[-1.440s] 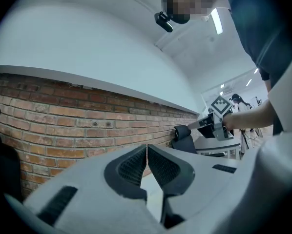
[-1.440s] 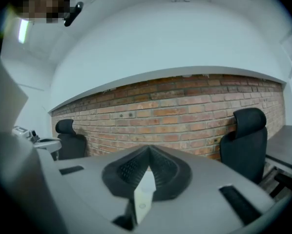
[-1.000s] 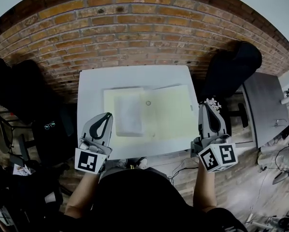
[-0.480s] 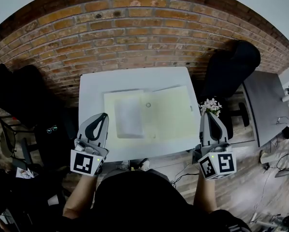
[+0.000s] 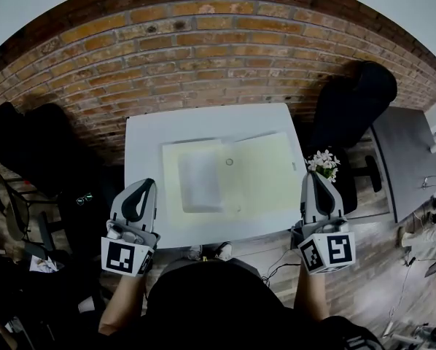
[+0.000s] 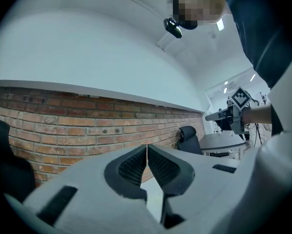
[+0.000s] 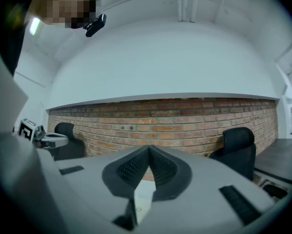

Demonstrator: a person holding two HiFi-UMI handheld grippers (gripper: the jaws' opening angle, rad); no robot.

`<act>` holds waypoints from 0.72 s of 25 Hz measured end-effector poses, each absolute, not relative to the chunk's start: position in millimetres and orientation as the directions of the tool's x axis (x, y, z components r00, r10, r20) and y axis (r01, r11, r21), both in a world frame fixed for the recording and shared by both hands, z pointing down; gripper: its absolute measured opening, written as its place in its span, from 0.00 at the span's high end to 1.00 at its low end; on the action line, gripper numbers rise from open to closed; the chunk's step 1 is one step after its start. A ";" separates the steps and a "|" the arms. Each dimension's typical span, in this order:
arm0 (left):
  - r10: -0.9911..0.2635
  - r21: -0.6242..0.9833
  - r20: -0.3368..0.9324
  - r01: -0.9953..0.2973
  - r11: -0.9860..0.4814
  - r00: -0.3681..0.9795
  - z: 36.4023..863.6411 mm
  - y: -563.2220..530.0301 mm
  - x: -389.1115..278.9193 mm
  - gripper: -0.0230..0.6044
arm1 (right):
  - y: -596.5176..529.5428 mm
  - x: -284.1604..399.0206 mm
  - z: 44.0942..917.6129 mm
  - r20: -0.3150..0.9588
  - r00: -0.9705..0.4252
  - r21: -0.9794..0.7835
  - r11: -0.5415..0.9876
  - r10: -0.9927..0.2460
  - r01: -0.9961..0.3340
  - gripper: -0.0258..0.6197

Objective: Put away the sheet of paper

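Note:
A white sheet of paper (image 5: 198, 181) lies flat on the left half of an open pale yellow folder (image 5: 265, 173) on the white table (image 5: 149, 141). In the head view my left gripper (image 5: 148, 183) hangs at the table's front left corner, short of the folder, jaws shut and empty. My right gripper (image 5: 312, 174) is held off the table's front right corner, beside the folder's right edge, also shut on nothing. The left gripper view shows the left gripper (image 6: 146, 146) with its pads meeting at the tip. The right gripper view shows the right gripper (image 7: 149, 148) likewise closed.
A brick wall (image 5: 203, 57) runs behind the table. Black office chairs stand at the left (image 5: 28, 152) and at the right (image 5: 353, 104). A grey desk (image 5: 404, 159) sits further right, with a small bunch of white flowers (image 5: 323, 160) near the table's right edge.
My left gripper has drawn back and up from over the table's front left corner towards me. The right gripper has stayed about where it was. Paper and folder have not moved.

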State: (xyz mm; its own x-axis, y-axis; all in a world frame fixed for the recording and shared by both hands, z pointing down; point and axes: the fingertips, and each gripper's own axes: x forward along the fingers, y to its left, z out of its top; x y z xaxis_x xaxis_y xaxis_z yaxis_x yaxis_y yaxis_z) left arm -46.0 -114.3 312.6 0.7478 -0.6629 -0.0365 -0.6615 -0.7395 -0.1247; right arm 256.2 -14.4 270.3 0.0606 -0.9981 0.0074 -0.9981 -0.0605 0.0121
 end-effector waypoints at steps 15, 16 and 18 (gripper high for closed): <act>-0.657 -0.133 -0.052 -0.657 -0.742 0.752 309.1 -120.6 -41.7 0.91 | -20.1 253.2 272.6 0.002 0.063 0.004 -0.063 -0.998 -0.998 0.94; -0.656 -0.139 -0.061 -0.658 -0.741 0.752 308.6 -121.5 -42.0 0.91 | -20.3 253.5 273.2 0.001 0.064 0.002 -0.064 -0.998 -0.998 0.94; -0.653 -0.152 -0.084 -0.657 -0.738 0.753 306.4 -122.4 -42.0 0.91 | -20.5 253.3 274.3 -0.003 0.064 0.001 -0.064 -0.998 -0.998 0.94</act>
